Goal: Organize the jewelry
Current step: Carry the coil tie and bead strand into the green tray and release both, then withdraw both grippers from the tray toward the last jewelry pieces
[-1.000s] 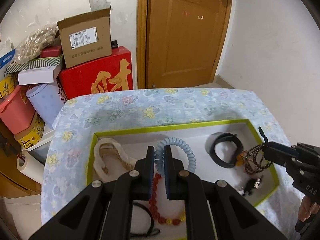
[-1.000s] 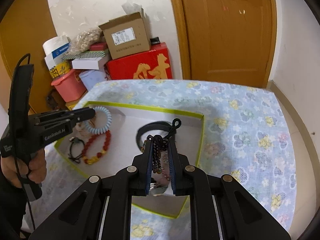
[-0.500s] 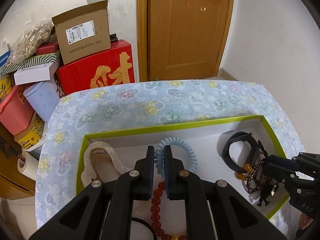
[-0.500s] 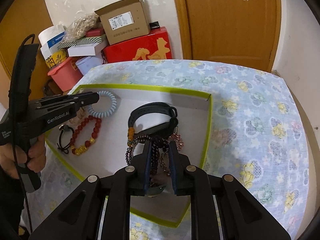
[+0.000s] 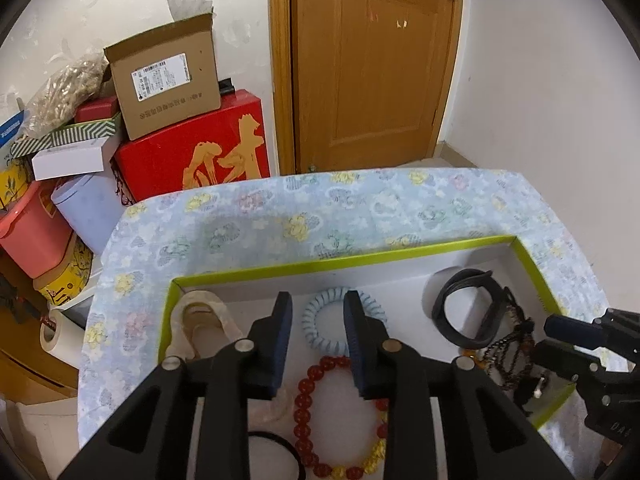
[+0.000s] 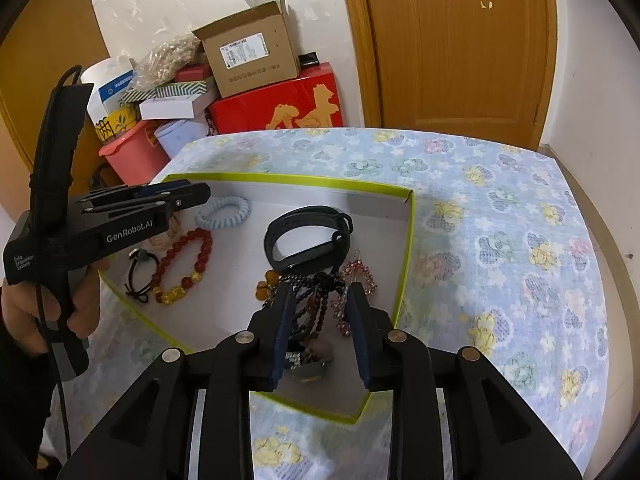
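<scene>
A white tray with a green rim (image 5: 360, 258) (image 6: 406, 240) lies on the flowered cloth and holds the jewelry. My left gripper (image 5: 316, 312) is open above a blue spiral hair tie (image 5: 316, 330) (image 6: 224, 212), which lies in the tray. My right gripper (image 6: 320, 300) is open over a dark beaded bracelet (image 6: 310, 300) (image 5: 508, 356) resting on the tray floor. Beside it lie a black wristband (image 6: 308, 236) (image 5: 468, 312), a pink beaded clip (image 6: 358, 280), a red bead bracelet (image 5: 316, 408) (image 6: 184, 264), a black hair tie (image 6: 136, 276) and a cream bangle (image 5: 200, 316).
Stacked boxes stand behind the table: a red box (image 5: 192, 160), a cardboard box (image 5: 168, 76) and a pink bin (image 5: 28, 228). A wooden door (image 5: 372, 64) is at the back. The cloth-covered table (image 6: 500, 240) extends to the right of the tray.
Both grippers opened. The left let go of the blue spiral hair tie. The right lowered and let go of the dark beaded bracelet, which now lies in the tray.
</scene>
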